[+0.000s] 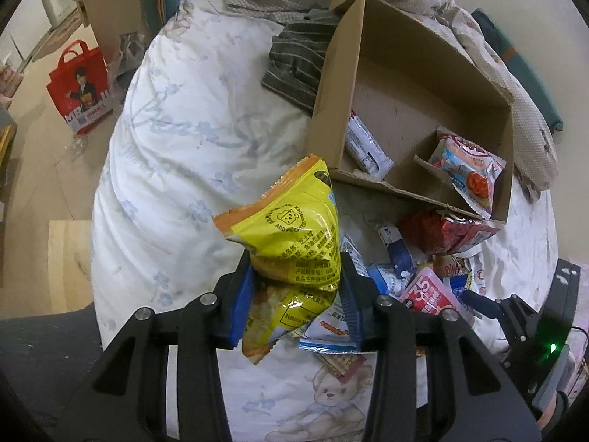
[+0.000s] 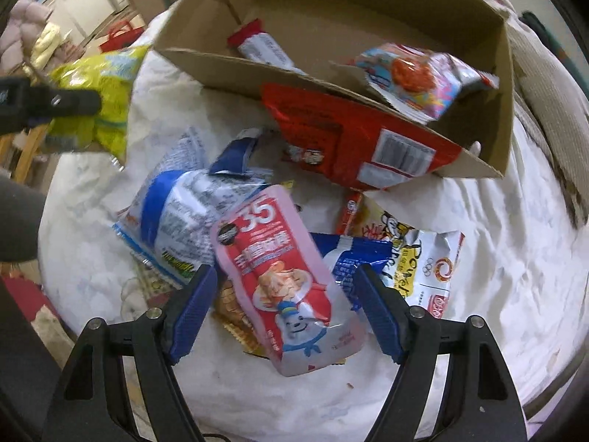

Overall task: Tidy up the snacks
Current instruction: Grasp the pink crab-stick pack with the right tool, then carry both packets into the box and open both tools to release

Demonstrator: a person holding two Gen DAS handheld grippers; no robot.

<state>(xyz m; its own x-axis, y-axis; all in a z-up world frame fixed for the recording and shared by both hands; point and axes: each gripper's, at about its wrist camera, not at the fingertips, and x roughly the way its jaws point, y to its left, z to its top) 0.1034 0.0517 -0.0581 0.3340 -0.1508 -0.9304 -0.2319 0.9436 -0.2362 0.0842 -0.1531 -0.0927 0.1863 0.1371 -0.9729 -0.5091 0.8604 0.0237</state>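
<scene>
Yellow snack bag (image 1: 291, 243) clamped in down-pointing left tool (image 1: 294, 294); right tool (image 2: 285, 313) spread over pink pouch (image 2: 287, 280).

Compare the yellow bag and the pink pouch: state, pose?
The yellow bag is pinched in the left gripper, lifted off the bed; the pink pouch lies flat on the pile, ungripped, between the open right gripper fingers. Yellow is crumpled, pink smooth. Both are outside the box.

Soft indoor light, strong fisheye bend in both views

We see black corners and curved edges; glare glints on the yellow snack bag (image 1: 294, 228), and in the right wrist view motion blur smears the upper left while the pink packet (image 2: 283, 276) stays sharp.
</scene>
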